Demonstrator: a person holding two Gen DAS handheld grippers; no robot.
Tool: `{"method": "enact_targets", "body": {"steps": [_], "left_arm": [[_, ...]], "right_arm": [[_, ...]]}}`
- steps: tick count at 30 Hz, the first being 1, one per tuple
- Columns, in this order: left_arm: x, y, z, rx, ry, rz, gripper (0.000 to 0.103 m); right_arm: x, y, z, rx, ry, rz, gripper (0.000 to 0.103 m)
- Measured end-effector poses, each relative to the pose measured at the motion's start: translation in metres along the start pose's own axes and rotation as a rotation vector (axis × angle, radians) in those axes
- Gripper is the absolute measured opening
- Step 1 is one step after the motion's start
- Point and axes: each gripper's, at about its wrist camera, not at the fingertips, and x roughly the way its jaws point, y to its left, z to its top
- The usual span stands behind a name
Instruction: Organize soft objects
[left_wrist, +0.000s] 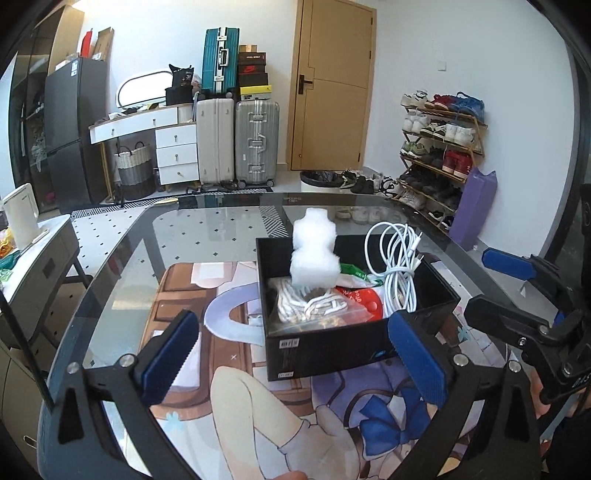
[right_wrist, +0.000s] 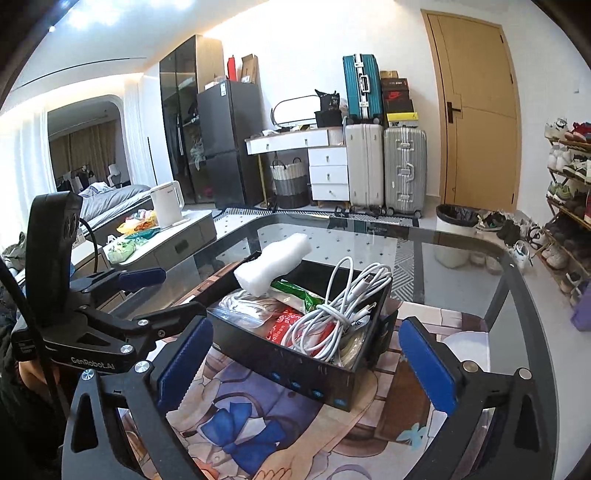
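Left wrist: hand-held gripper (left_wrist: 295, 358) wide open, empty.

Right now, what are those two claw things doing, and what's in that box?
Left gripper open, empty. Right gripper open, empty. Black box holds white foam, cable coil, packets. Nothing blocking.

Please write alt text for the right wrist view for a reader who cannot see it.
A black box on a glass table holds a coiled white cable, snack packets and a white foam block. The open right gripper faces it, with the open left gripper alongside.
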Motion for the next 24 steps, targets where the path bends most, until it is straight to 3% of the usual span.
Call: {"method": "enact_targets", "body": {"steps": [13, 24], "left_arm": [[0.000, 0.006, -0.019, -0.018, -0.040, 0.069, 0.103], [-0.001, 0.008, -0.023, -0.033, -0.060, 0.068, 0.103]], "right_arm": [[-0.011, 0.001, -0.028, 0.024, -0.035, -0.029, 0.102], [-0.014, 0.007, -0.034, 0.005, -0.057, -0.050, 0.102]]}}
